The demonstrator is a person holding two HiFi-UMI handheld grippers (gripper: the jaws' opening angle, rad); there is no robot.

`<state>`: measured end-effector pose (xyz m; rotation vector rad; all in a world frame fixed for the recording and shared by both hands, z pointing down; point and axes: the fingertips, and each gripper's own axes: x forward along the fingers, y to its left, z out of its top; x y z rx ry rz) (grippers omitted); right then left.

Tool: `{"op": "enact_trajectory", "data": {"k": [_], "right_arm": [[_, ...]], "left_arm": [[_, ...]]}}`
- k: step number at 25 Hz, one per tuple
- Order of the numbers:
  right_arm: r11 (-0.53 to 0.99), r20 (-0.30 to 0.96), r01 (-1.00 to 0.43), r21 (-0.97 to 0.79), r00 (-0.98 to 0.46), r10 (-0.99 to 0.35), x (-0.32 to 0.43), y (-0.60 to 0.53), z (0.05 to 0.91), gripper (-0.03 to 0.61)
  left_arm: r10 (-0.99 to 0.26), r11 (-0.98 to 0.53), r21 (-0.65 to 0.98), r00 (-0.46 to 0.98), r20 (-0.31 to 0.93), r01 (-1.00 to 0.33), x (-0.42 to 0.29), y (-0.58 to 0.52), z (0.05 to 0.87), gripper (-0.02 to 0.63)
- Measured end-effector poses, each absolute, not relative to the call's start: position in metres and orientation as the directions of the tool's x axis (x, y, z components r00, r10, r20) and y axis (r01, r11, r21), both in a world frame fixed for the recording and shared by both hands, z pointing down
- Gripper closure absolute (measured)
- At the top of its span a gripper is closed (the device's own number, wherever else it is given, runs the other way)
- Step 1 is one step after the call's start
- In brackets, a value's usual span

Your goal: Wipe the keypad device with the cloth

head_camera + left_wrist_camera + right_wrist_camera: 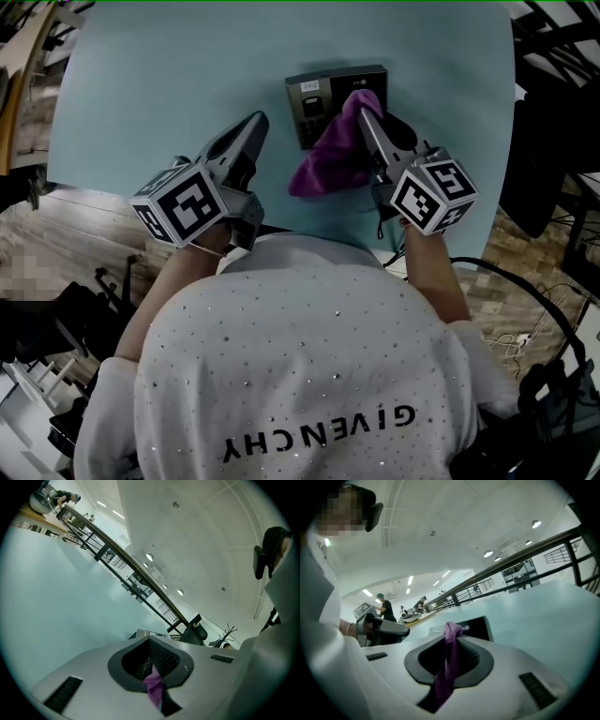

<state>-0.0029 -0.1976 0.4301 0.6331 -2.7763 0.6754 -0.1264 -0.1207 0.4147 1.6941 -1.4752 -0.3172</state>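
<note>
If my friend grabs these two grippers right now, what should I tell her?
Left gripper: jaws together, with a small purple scrap pinched between them. It sits left of the device, not touching it.
Right gripper: shut on the purple cloth, which drapes over the right part of the keypad device on the table.
Done: the cloth is gripped and on the device.
Left: probably rub it across the whole face, keys included. How much is already wiped cannot be told.
</note>
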Motion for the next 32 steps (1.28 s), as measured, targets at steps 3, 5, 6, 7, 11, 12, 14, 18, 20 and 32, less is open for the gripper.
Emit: {"op": "enact_trajectory", "data": {"k": [3, 5, 6, 7, 11, 12, 14, 18, 20, 32], "right_arm": [[0.855, 0.32, -0.379, -0.355, -0.908, -0.269, -0.026, -0.173, 0.434, 0.548], [0.875, 0.335, -0.334, -0.351, -0.917, -0.215, -0.039, -0.157, 0.438, 0.548], [0.88, 0.34, -0.313, -0.358, -0.921, -0.189, -0.045, -0.149, 0.44, 0.548], [0.882, 0.345, -0.296, -0.366, -0.924, -0.166, -0.05, -0.142, 0.441, 0.548], [0.883, 0.356, -0.247, -0.398, -0.929, -0.099, -0.063, -0.124, 0.446, 0.548], [0.88, 0.357, -0.24, -0.409, -0.93, -0.088, -0.066, -0.12, 0.447, 0.548], [0.873, 0.368, -0.251, -0.418, -0.926, -0.09, -0.073, -0.115, 0.449, 0.548], [0.858, 0.436, -0.326, -0.398, -0.89, -0.136, -0.075, -0.114, 0.459, 0.548], [0.851, 0.455, -0.344, -0.396, -0.879, -0.143, -0.075, -0.116, 0.461, 0.546], [0.83, 0.531, -0.452, -0.326, -0.814, -0.235, -0.048, -0.136, 0.465, 0.546]], "left_arm": [[-0.906, 0.048, 0.719, 0.273, 0.324, -0.693, -0.124, -0.121, 0.414, 0.614], [-0.906, 0.049, 0.716, 0.27, 0.325, -0.697, -0.124, -0.121, 0.413, 0.614], [-0.907, 0.05, 0.715, 0.268, 0.326, -0.698, -0.124, -0.12, 0.413, 0.614], [-0.907, 0.051, 0.714, 0.266, 0.326, -0.698, -0.125, -0.119, 0.412, 0.614], [-0.909, 0.049, 0.71, 0.263, 0.322, -0.703, -0.128, -0.114, 0.408, 0.612], [-0.91, 0.05, 0.708, 0.26, 0.323, -0.704, -0.13, -0.111, 0.407, 0.612], [-0.912, 0.061, 0.708, 0.248, 0.325, -0.704, -0.137, -0.105, 0.405, 0.612], [-0.911, 0.079, 0.726, 0.246, 0.331, -0.683, -0.142, -0.094, 0.407, 0.612], [-0.91, 0.075, 0.736, 0.257, 0.327, -0.673, -0.144, -0.092, 0.408, 0.612], [-0.905, 0.036, 0.76, 0.301, 0.3, -0.649, -0.14, -0.098, 0.406, 0.612]]}}
